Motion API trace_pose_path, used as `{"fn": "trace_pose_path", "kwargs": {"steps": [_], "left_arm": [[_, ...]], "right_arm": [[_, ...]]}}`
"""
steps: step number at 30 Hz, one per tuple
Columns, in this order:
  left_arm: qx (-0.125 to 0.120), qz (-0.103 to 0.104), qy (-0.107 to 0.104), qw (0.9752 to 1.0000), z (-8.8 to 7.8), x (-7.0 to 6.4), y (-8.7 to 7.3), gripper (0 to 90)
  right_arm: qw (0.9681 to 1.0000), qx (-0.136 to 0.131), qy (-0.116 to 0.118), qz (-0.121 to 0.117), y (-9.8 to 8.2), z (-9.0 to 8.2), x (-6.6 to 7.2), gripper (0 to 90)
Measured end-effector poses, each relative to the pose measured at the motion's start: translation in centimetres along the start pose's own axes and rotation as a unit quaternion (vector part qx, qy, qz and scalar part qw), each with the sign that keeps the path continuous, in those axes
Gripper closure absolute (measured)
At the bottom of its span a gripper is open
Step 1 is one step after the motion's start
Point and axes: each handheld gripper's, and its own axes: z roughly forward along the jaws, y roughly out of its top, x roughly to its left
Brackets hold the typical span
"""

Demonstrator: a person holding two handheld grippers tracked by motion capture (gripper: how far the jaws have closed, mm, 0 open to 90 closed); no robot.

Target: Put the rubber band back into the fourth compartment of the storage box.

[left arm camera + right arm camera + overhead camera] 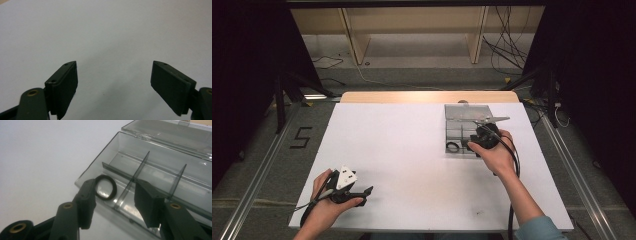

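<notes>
- Worktop (412, 160): white sheet over a wood top, wood edge showing at 12 o'clock in the high view.
- Clear plastic box (460, 131) sits on the worktop at about 1 o'clock from centre, lid (467, 111) swung open and lying back toward 12 o'clock.
- Box interior is split by thin dividers (140, 170) into compartments; from the right gripper view, one long divider runs lengthwise and two short ones cross it.
- Black rubber ring (105, 187) lies flat in the box's corner compartment, the one at 7 o'clock of the box in the high view (453, 147). It sits just beside the box wall (85, 173).
- Right tongs (115, 202): jaws apart, gripping nothing. They hover over the near edge of the box; left jaw tip overlaps the ring's edge in view, right jaw is over the next compartment. Cannot tell whether the jaw touches the ring.
- Right hand (494, 152) holds those tongs at the box's 5 o'clock corner, cable trailing back along the forearm.
- Left tongs (113, 82): jaws spread wide, nothing between them, only bare white worktop ahead.
- Left hand (324, 202) rests at the worktop's 7 o'clock corner, well apart from the box, tongs pointing toward 3 o'clock with the grey three-cornered plate (346, 176) on top.
</notes>
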Motion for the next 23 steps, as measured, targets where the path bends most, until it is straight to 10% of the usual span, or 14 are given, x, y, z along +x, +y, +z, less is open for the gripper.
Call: {"fn": "trace_pose_path", "kwargs": {"steps": [14,23], "left_arm": [[-0.001,0.0,-0.001,1.0,-0.2,-0.1,0.0,22.8],[0.001,0.002,-0.002,1.0,-0.3,-0.1,0.1,22.6]], "right_arm": [[0.9963,-0.078,0.036,0.001,-9.7,-5.6,-0.3,30.6],[0.9956,-0.091,0.022,0.011,-11.7,-7.0,0.0,27.5]]}}
